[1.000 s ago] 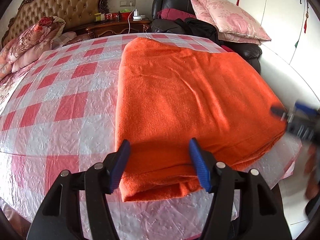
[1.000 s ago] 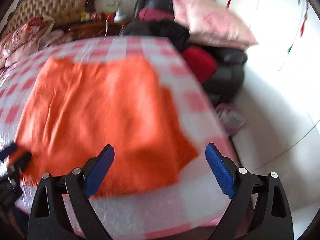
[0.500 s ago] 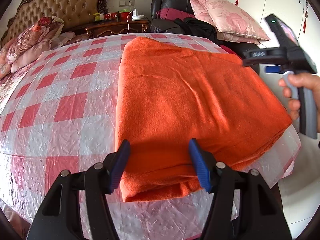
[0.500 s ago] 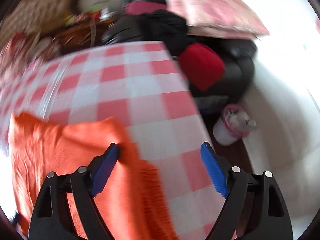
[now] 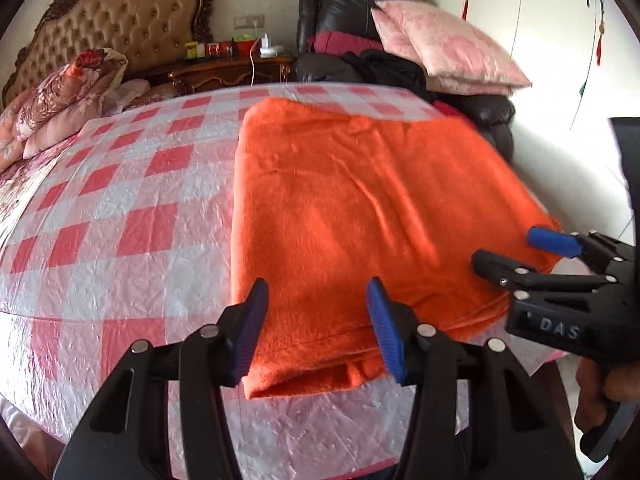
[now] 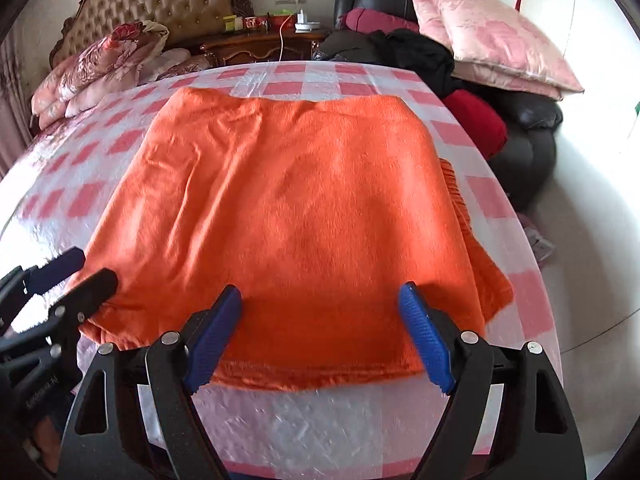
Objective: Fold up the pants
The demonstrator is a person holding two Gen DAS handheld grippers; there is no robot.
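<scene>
Two grippers hover at the near edge of the orange pants (image 6: pixel 288 208), which lie folded flat on a table covered with a red-and-white checked cloth (image 5: pixel 132 208). Nearest, the left gripper (image 5: pixel 318 322) straddles the near left corner of the pants; its jaws have just been closing and now stand about half open, fabric between them, though the pads do not visibly press on it. The right gripper (image 6: pixel 320 336) sits over the near edge of the pants toward their right corner, jaws spread wide and gripping nothing — they have narrowed only slightly. A hand (image 5: pixel 600 392) holds that gripper's handle at the right of the pants.

Beyond the grippers the pants stretch toward the far side of the table, their far edge well short of the cloth's rim. Past the pants on the left is a bed with a tufted headboard (image 6: pixel 160 4) and floral bedding (image 5: pixel 60 100); straight behind stands a wooden nightstand (image 6: pixel 260 46); to the right, a black leather chair (image 6: pixel 528 136) — piled with dark clothes and a pink pillow (image 6: pixel 492 40).
</scene>
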